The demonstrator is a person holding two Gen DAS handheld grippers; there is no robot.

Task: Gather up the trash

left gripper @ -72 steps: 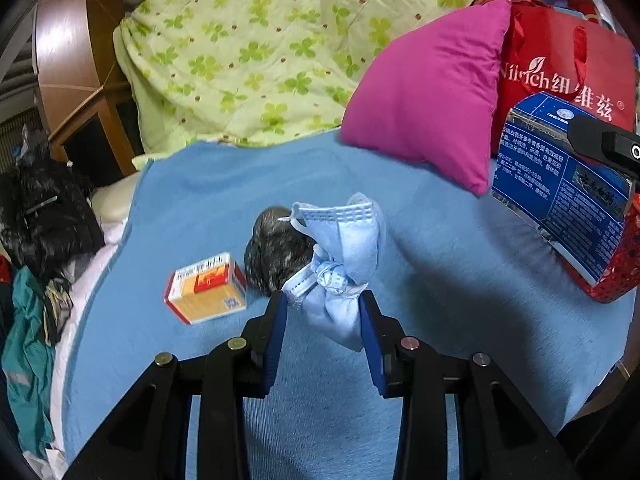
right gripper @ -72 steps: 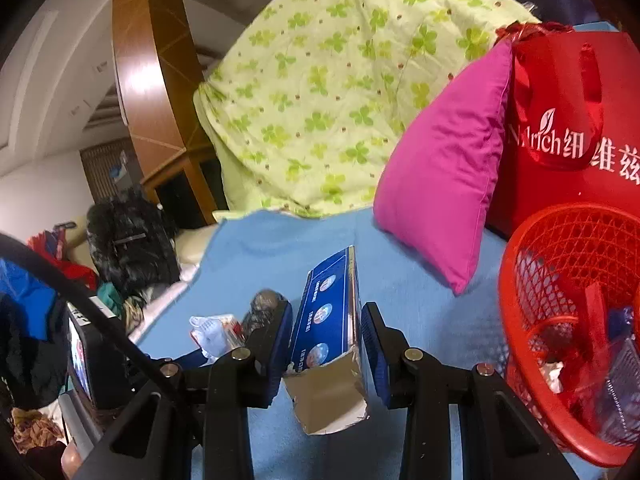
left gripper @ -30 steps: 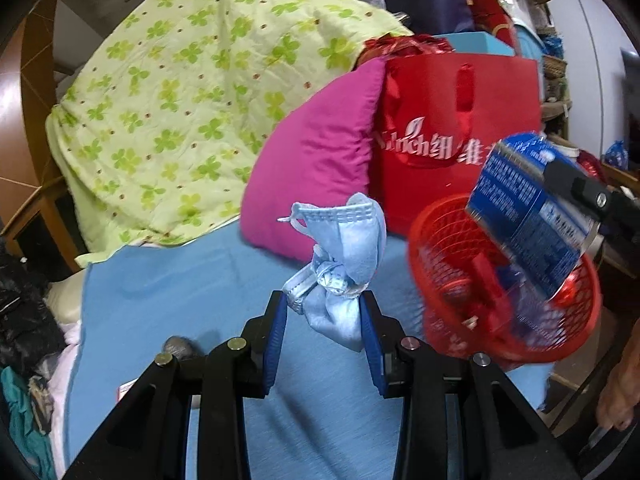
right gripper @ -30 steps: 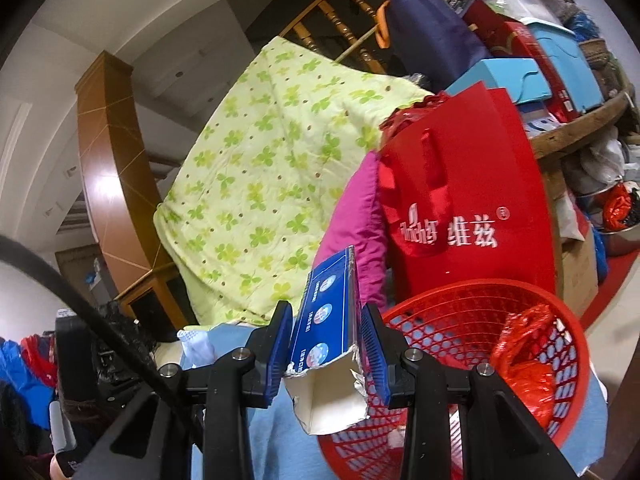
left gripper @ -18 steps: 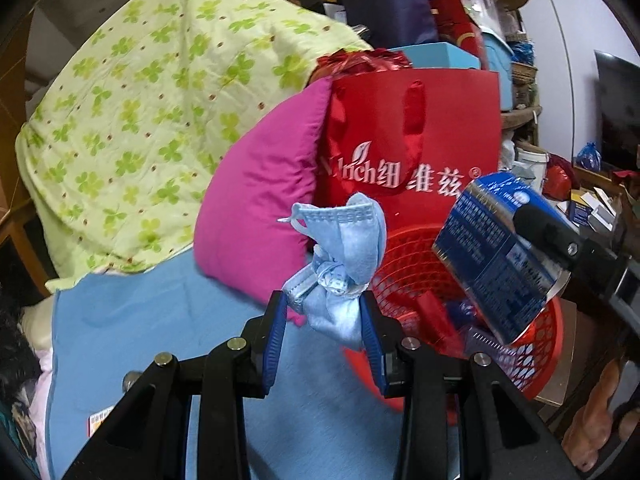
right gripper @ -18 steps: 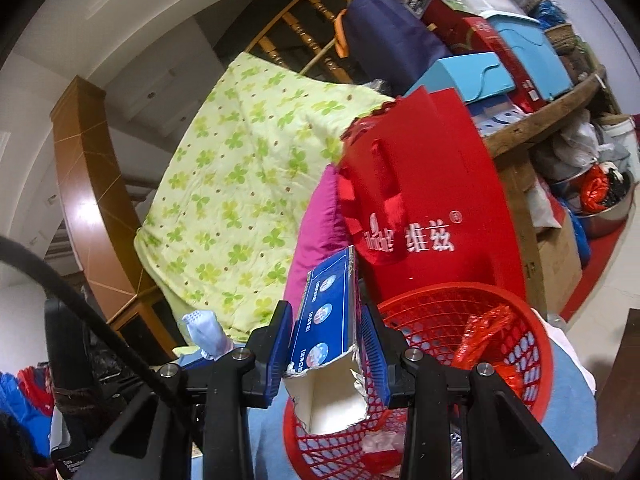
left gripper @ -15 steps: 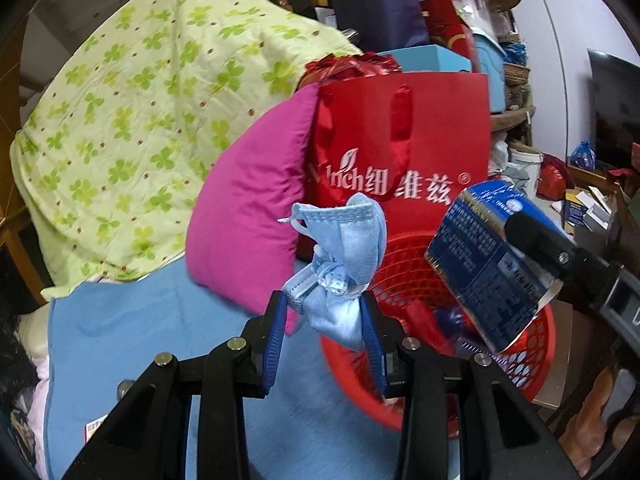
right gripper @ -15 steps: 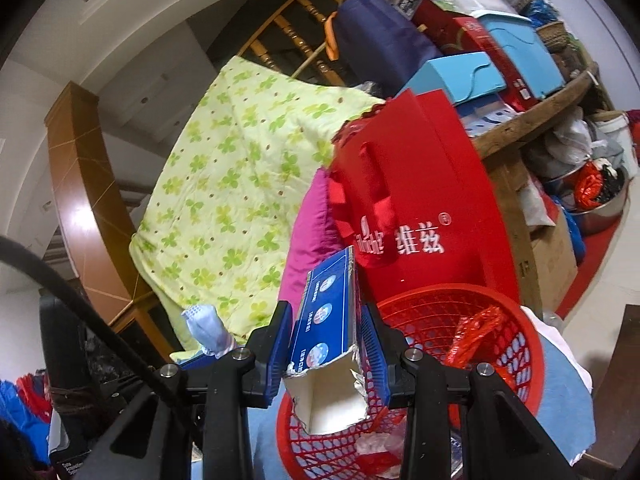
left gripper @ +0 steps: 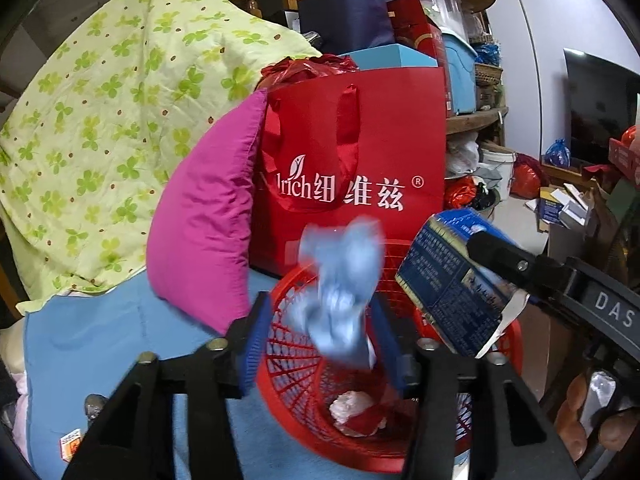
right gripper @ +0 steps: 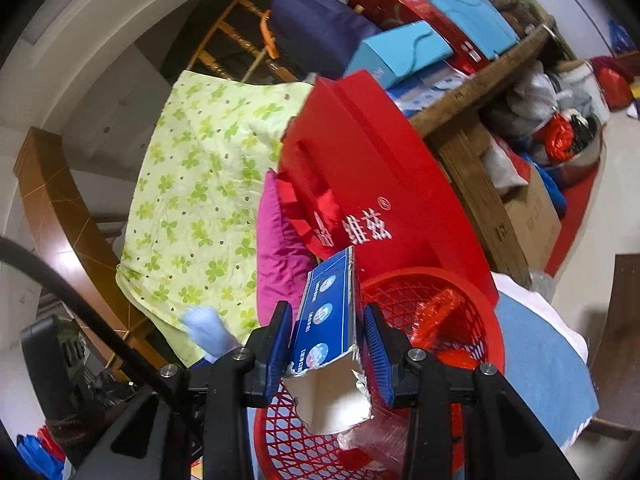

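My left gripper (left gripper: 322, 344) stands open over the red mesh basket (left gripper: 288, 368). The crumpled blue face mask (left gripper: 344, 288) is blurred and loose between the spread fingers, above the basket. My right gripper (right gripper: 326, 346) is shut on a torn blue carton (right gripper: 328, 320) and holds it over the same basket (right gripper: 472, 312). The carton (left gripper: 452, 280) also shows at the right in the left wrist view. The mask (right gripper: 208, 334) shows at the lower left in the right wrist view.
A red paper bag (left gripper: 352, 152) and a magenta pillow (left gripper: 208, 232) stand behind the basket on the blue bedsheet (left gripper: 100, 332). A green clover quilt (left gripper: 100, 120) lies at the back. An orange box (left gripper: 70, 442) is at the lower left. Cluttered shelves (right gripper: 480, 100) are to the right.
Both grippers have moved right, from the bed to above the basket. My left fingers have spread apart and the mask has come loose. The right gripper still holds the carton.
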